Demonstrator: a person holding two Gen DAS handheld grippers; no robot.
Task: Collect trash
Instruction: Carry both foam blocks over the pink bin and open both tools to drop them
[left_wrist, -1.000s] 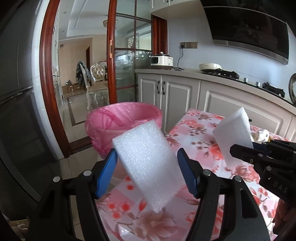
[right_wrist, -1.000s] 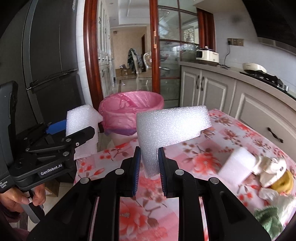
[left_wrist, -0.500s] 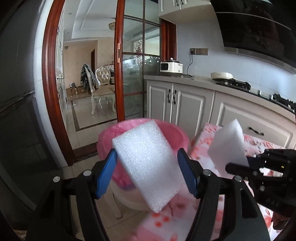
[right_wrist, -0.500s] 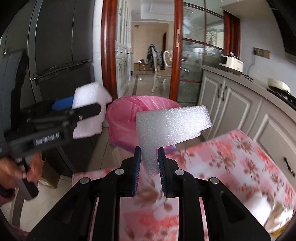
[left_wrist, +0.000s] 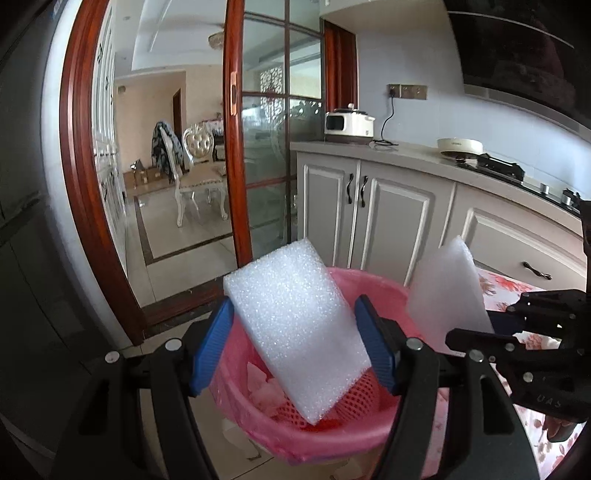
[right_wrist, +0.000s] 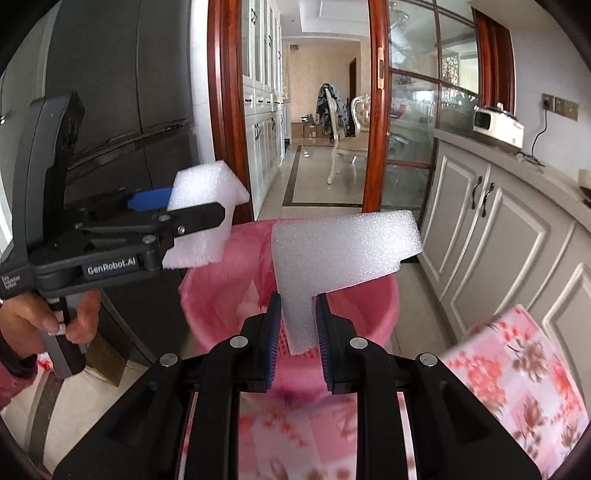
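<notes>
My left gripper (left_wrist: 295, 347) is shut on a white rectangular foam block (left_wrist: 295, 325), held tilted above the pink-lined trash bin (left_wrist: 266, 417). The same gripper (right_wrist: 199, 221) and its foam (right_wrist: 207, 206) show at left in the right wrist view, over the bin's left rim. My right gripper (right_wrist: 295, 332) is shut on a white L-shaped foam piece (right_wrist: 340, 251) above the bin (right_wrist: 369, 317). That foam piece (left_wrist: 447, 295) and gripper also show at right in the left wrist view. Some scraps lie inside the bin.
A table with a pink floral cloth (right_wrist: 517, 369) lies near right of the bin. Grey kitchen cabinets (left_wrist: 388, 210) run along the right wall. A dark fridge (right_wrist: 129, 92) stands left. A wood-framed glass door (left_wrist: 236, 147) opens to a dining room.
Both grippers moved with their foam pieces from over the floral table to above the pink bin. The bin now sits directly under both foam pieces.
</notes>
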